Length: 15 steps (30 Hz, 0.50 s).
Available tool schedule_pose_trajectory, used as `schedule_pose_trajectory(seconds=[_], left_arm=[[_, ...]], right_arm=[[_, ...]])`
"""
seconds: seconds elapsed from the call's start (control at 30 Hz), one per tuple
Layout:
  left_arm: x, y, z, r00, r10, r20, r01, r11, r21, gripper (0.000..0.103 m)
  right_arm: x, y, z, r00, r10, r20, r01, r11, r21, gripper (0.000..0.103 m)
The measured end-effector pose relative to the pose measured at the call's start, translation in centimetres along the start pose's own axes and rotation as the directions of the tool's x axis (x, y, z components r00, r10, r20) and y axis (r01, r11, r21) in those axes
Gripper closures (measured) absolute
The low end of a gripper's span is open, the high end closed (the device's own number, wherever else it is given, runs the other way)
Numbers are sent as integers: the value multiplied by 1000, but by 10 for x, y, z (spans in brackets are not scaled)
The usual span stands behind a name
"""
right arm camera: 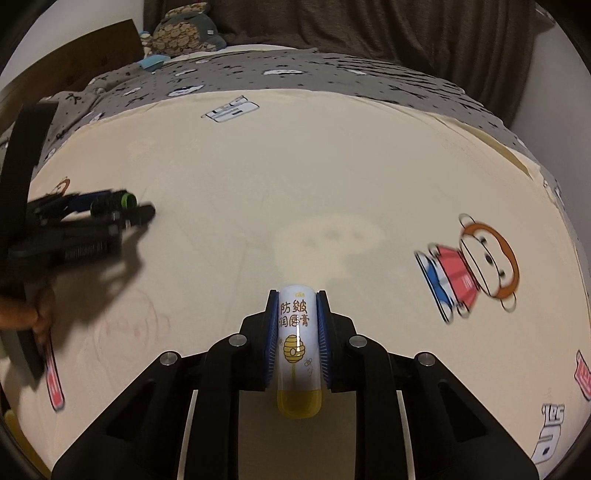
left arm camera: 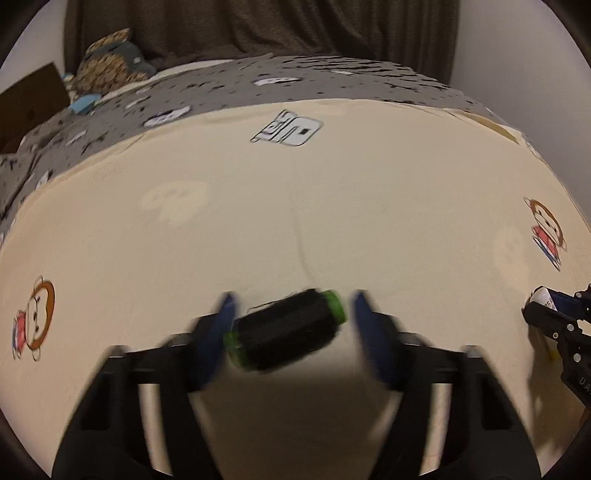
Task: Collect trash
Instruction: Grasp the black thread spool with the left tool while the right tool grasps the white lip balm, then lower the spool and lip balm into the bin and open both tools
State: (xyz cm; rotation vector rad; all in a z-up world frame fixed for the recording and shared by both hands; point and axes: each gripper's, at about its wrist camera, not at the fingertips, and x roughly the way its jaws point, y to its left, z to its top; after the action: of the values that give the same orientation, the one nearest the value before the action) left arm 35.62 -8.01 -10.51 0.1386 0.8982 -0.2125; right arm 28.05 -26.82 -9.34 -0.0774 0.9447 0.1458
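Observation:
A black spool with green ends point(left arm camera: 286, 328) lies between the blue fingers of my left gripper point(left arm camera: 291, 314), which stands open; its left end touches the left finger, a gap shows at the right finger. The view is motion-blurred. The spool also shows in the right wrist view point(right arm camera: 114, 203), inside the left gripper point(right arm camera: 129, 210). My right gripper point(right arm camera: 297, 295) is shut on a white lip-balm tube with a yellow cap point(right arm camera: 297, 343) and holds it above the cream bedsheet. The right gripper with the tube also shows in the left wrist view point(left arm camera: 546, 302) at the far right.
The cream bedsheet with cartoon monkey prints point(right arm camera: 258, 166) covers the bed. A grey patterned blanket point(right arm camera: 332, 70) lies across the far side. A plush toy point(right arm camera: 184, 33) and a brown cardboard box point(right arm camera: 74, 55) sit at the far left. Dark curtains hang behind.

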Motion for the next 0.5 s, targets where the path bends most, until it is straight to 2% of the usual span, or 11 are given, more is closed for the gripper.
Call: schedule_pose_trajectory(seconds=[0.1,0.2,0.3,0.5], left_arm=[[-7,-7,-7,1000,6,-12,-5,999,39,51],[-23,-8,-21,1000,-10,-11,10,999,39,51],[-48,-11,-41,1000,-31,-2,31,998,47,51],[-106,-19,-84,999,-32,41,29,997,69,51]], right_arm=[[-10,-4,-10,1000,-1,9,1,1000,8,82],[-27,-4,-22,1000,-4,24,3,1000,9,82],[-52,-1,-37,999,-14,51,14,1000,-7,82],[-110,9,-70,992,-33,121,38,999,-38,82]])
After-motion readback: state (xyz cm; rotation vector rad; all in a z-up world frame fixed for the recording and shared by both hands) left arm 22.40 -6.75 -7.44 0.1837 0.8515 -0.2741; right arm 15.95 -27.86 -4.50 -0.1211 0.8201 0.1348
